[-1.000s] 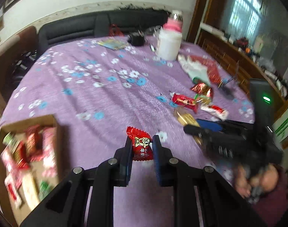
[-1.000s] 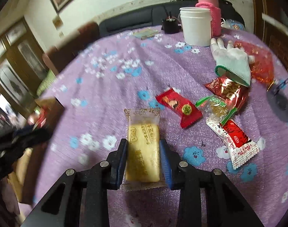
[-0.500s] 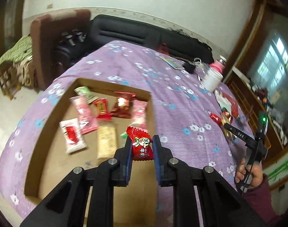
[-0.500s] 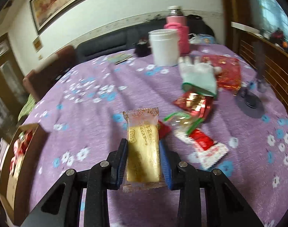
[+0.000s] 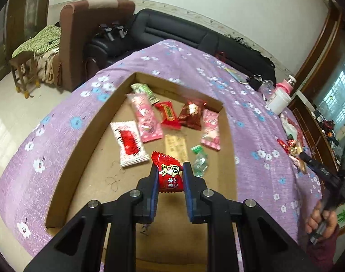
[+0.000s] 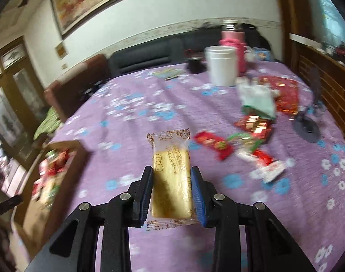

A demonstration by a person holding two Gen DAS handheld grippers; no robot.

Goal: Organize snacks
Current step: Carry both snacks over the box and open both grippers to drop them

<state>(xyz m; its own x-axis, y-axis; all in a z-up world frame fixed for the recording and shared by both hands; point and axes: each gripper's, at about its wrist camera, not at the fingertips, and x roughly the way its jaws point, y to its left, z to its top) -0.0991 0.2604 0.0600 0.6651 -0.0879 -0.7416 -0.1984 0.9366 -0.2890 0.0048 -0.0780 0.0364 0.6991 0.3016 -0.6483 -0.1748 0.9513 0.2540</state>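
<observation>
Hovering over the open cardboard box (image 5: 66, 165), the left tongs (image 5: 170, 178) are being held shut on a small red candy packet (image 5: 169, 176), which is pinched upright between the blue pads with its crimped top edge pointing away from the camera. The box floor lies directly beneath and ahead of the packet, and a bare patch of cardboard is lying just below it, between the white-and-red wrapper (image 5: 129, 144) on one side and the small green sweet (image 5: 200, 161) on the other; a straight release is judged to be all that the drop calls for. The right tongs (image 6: 172, 195) are being kept closed on a long yellow biscuit bar (image 6: 172, 176), whose long axis is running along the fingers, away from the camera. For that bar the box (image 6: 57, 149) is lying well off toward the left edge of the right wrist view, across the purple flowered worktop (image 6: 138, 122), so the left hand is judged much the nearer. Loose snacks (image 6: 247, 145) are lying apart, right of the bar.
</observation>
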